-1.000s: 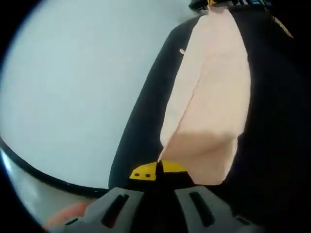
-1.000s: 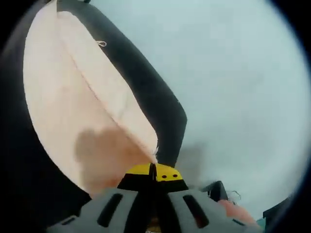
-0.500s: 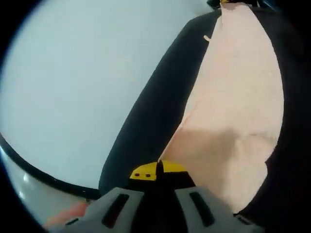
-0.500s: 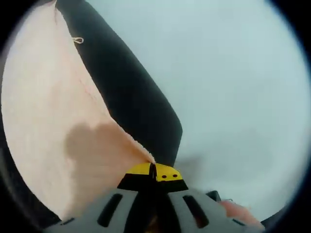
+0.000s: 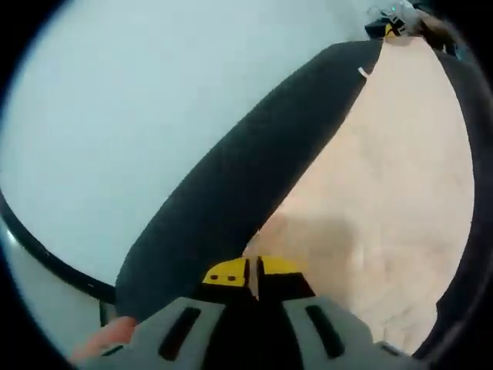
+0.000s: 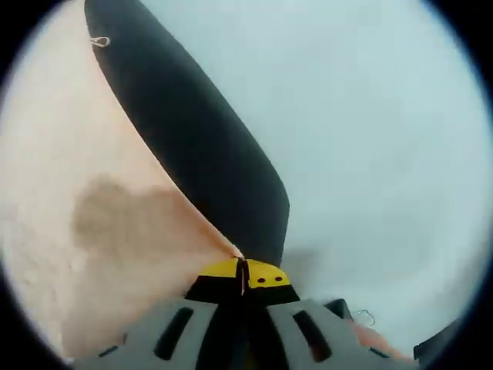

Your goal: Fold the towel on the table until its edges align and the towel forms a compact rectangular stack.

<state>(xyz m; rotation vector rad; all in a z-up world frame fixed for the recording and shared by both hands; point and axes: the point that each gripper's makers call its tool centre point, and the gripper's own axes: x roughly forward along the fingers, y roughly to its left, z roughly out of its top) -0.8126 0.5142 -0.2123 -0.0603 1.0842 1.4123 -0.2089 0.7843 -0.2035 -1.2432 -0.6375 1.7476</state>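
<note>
towel (image 5: pixel 385 193) on mat (image 5: pixel 231 200) | mat on table (image 5: pixel 139 116) | both tongs at towel's edge

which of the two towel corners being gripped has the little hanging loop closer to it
The corner held by the right gripper: in the left gripper view the loop on the towel sits by that far gripper.

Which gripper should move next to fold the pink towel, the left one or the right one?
Probably both together, neither better placed. The left gripper and the right gripper each pinch a corner of the towel along the same edge, over the black mat, so they would likely carry it across together.
</note>
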